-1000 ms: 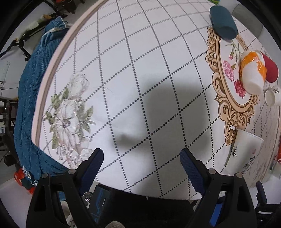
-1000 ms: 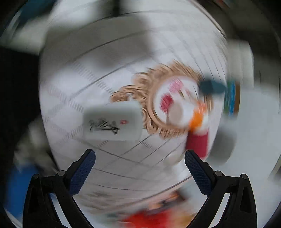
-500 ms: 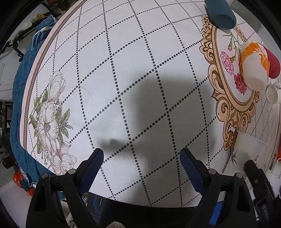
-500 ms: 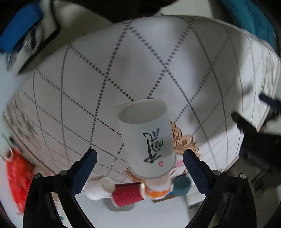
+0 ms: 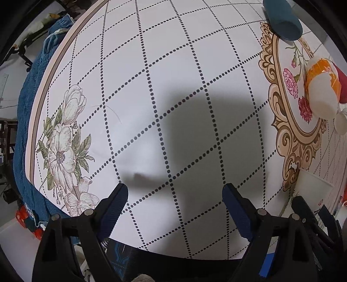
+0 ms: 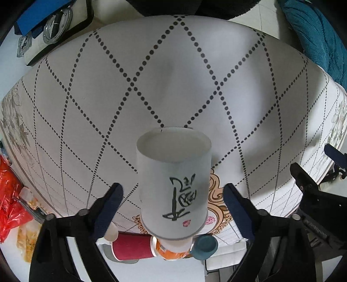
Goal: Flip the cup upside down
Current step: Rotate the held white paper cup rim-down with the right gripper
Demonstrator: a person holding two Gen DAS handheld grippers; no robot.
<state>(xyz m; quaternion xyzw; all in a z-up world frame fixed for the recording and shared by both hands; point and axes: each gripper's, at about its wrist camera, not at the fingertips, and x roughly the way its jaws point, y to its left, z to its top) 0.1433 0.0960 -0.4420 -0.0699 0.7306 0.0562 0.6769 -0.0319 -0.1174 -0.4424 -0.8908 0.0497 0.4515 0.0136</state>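
Observation:
A white paper cup point(image 6: 174, 184) with black brush lettering stands on the table between the fingers of my right gripper point(image 6: 173, 197). The view is rolled over, so the cup's base faces the camera side and its wide end lies toward the frame's bottom. The right gripper's jaws are wide open and do not touch the cup. The same cup shows at the right edge of the left wrist view point(image 5: 310, 191), partly hidden by the right gripper. My left gripper point(image 5: 175, 197) is open and empty over the bare tablecloth.
A dotted-diamond tablecloth point(image 5: 151, 86) covers the round table. Near the ornate flower print lie an orange-and-white cup point(image 5: 321, 93), a red cup point(image 6: 132, 247), a teal cup point(image 5: 282, 19) and a small white cup point(image 5: 340, 123). A blue cloth point(image 5: 32, 86) hangs by the table's left edge.
The right gripper has swung round from a blurred view to a rolled-over view close on the white cup, which now sits between its open fingers. The left gripper has drifted slightly.

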